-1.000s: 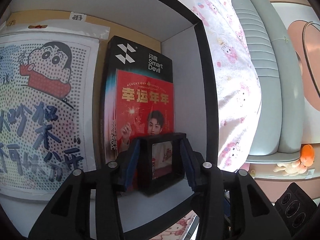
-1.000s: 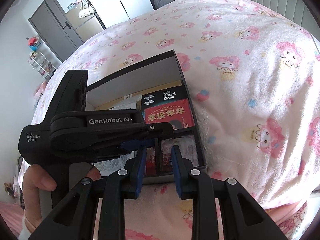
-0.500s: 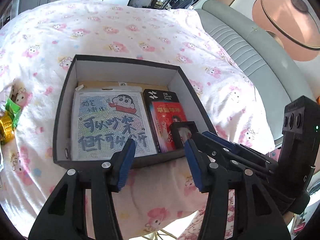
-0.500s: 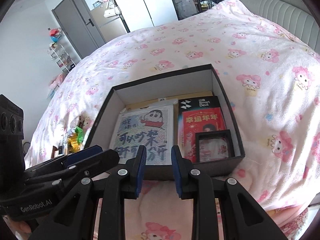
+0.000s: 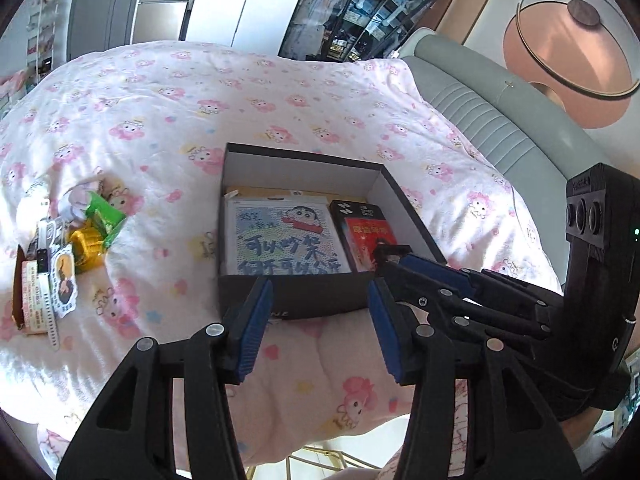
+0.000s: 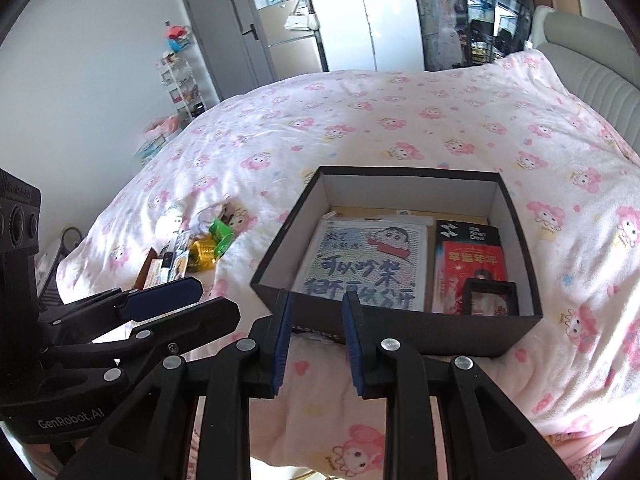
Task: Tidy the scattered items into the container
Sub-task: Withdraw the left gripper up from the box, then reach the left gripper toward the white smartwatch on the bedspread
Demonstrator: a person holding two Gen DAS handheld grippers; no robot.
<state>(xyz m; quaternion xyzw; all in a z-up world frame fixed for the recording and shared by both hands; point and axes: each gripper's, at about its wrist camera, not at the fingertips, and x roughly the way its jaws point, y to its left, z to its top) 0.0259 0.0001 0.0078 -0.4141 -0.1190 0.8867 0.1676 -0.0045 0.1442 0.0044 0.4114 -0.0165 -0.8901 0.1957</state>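
Note:
A black box [image 5: 292, 296] [image 6: 400, 330] sits on the bed. Inside lie a cartoon bead picture [image 5: 282, 240] [image 6: 364, 264], a red and black Smart Devil pack [image 5: 366, 232] [image 6: 470, 260] and a small black frame [image 6: 490, 298]. My left gripper [image 5: 320, 328] is open and empty, held above the bedding in front of the box. My right gripper [image 6: 314, 340] is empty with a narrow gap between its jaws, also in front of the box. Scattered items lie on the bed to the left: a green packet [image 5: 105, 216] [image 6: 221, 234], a gold object [image 5: 86, 246] [image 6: 202, 254], a flat card box [image 5: 30, 296].
The bed has a pink cartoon-print quilt [image 5: 160, 120] [image 6: 360, 120] and a grey headboard [image 5: 500, 120] on the right. A grey door [image 6: 228, 24], a fridge and a shelf rack [image 6: 180, 76] stand at the far side of the room.
My left gripper let go of the small black frame inside the box, opened and pulled back and up out of the box. Both grippers drew away, so the whole box now shows.

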